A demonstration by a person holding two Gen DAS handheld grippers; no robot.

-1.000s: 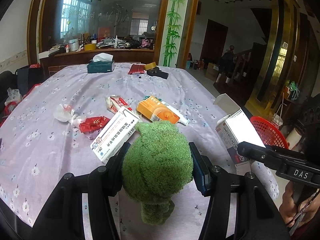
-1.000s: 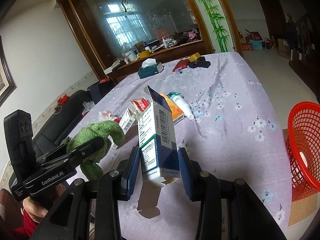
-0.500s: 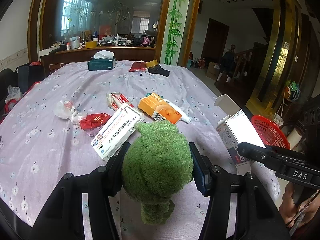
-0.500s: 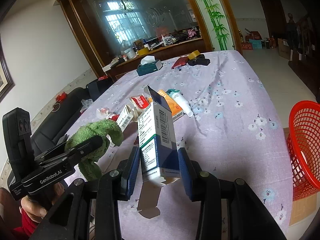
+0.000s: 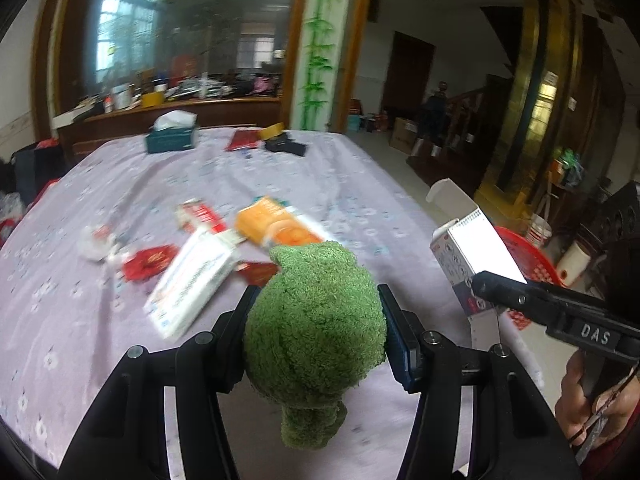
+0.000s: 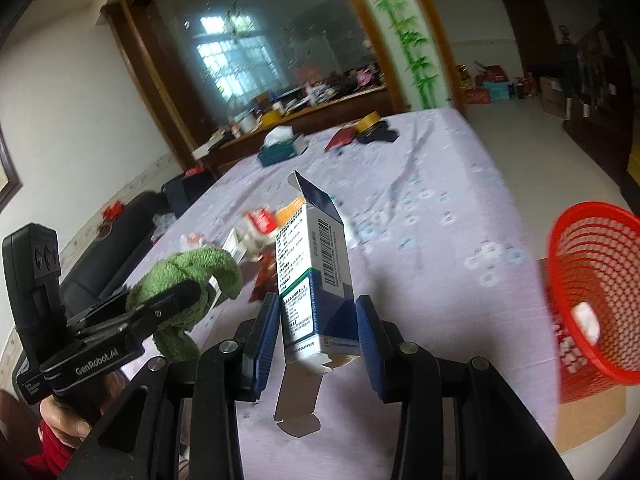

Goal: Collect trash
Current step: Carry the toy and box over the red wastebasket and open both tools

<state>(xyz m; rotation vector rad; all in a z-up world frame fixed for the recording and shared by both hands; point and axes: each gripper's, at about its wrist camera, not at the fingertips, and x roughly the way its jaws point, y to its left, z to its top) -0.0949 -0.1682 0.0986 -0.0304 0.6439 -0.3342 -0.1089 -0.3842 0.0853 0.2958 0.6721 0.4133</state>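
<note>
Carrying two pieces of trash at once, the person has both grippers loaded above the near part of the table (image 5: 360, 176), which is covered in a lilac flowered cloth. The left gripper (image 5: 316, 332) has its jaws clamped on a green fuzzy cloth (image 5: 316, 320), bunched into a ball between the blue pads. The right gripper (image 6: 316, 324) has its jaws pressed on the lower end of an opened medicine box (image 6: 316, 276), held upright with both end flaps hanging loose.

The step in hand looks like the carry to the bin: a red mesh basket (image 6: 592, 292) stands off the table's right edge, with some white scraps already inside. The next move probably calls for swinging the box out past that edge, over the basket's mouth, and only then parting the jaws; the cloth would follow.

More litter remains near the middle of the table: a white box (image 5: 192, 284), an orange box (image 5: 276, 228) and red wrappers (image 5: 150, 260). A teal tissue box (image 5: 172, 138) sits at the far edge.

Readable writing: "DAS" on the right gripper's body, "GenRobot.AI" on the left one. The medicine box bears a barcode and small print too fine to read.
</note>
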